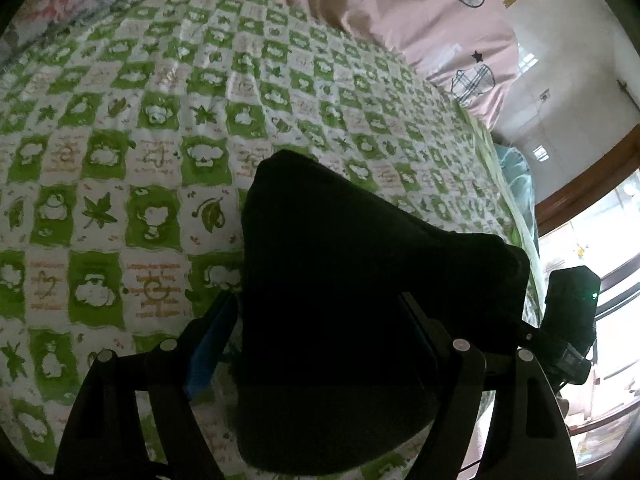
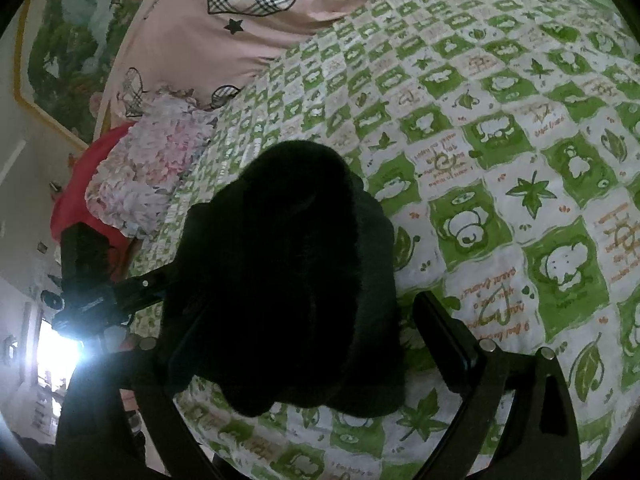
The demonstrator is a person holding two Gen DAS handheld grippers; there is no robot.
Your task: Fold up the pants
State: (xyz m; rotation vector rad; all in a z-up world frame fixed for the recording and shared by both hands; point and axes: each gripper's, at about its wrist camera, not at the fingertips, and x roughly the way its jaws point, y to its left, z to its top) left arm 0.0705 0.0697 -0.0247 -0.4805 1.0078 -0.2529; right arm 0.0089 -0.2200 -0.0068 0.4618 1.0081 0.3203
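The black pants (image 1: 340, 240) are a thick folded bundle lifted off the green-and-white checked bed sheet (image 1: 120, 160). My left gripper (image 1: 318, 300) is shut on one end, and the cloth fills the gap between its fingers and drapes over the right one. The bundle stretches right toward my other gripper (image 1: 572, 312) at the bed's edge. In the right wrist view the pants (image 2: 288, 240) bulge up between the fingers of my right gripper (image 2: 312, 304), which is shut on them, and hide its left finger. The left gripper (image 2: 84, 272) shows at the far left.
A pink duvet (image 1: 400, 12) with plaid hearts lies heaped at the head of the bed. A floral pillow (image 2: 148, 168) rests on something red (image 2: 76, 196) at the bed's side. The sheet (image 2: 520, 160) spreads wide to the right. A bright window (image 1: 600, 240) is beyond the bed.
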